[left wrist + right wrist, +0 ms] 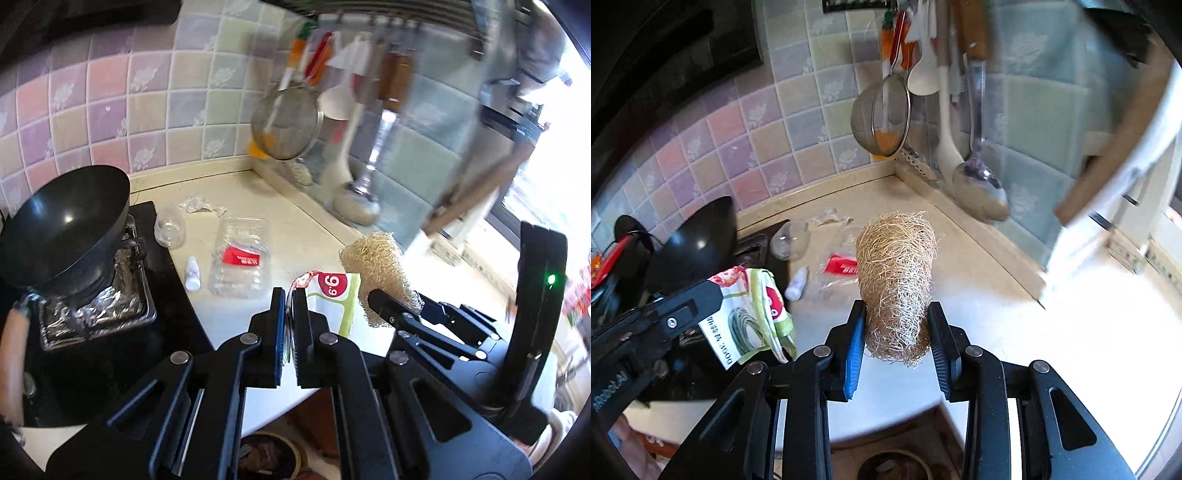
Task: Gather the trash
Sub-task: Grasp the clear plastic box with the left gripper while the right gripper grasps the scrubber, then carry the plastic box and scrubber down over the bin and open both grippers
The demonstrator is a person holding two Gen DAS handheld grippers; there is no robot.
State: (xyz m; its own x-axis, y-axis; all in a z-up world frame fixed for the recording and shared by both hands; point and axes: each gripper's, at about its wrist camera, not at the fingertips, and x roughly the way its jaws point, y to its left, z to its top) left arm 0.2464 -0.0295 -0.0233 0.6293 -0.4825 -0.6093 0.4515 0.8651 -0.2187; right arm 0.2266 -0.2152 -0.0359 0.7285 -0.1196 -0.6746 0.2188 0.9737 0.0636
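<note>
Pastel floral wall tiles back a cream stone desk set in a kitchen corner. Over its front edge, the left hand-held gripper is pinched nearly closed on the top of a white-and-green printed plastic food bag, which hangs from its jaws. The bag carries a red circle reading "9.9" and the figure "250g" beside small characters too fine to read. Just beside it, the right hand-held gripper holds a tan, fibrous loofah scrubber between half-spread jaws, upright and off the desk. Further back on the desk lie a clear crushed plastic tray with a red label, its white writing unreadable, a small white bottle, a clear plastic cup and a crumpled clear wrapper.
</note>
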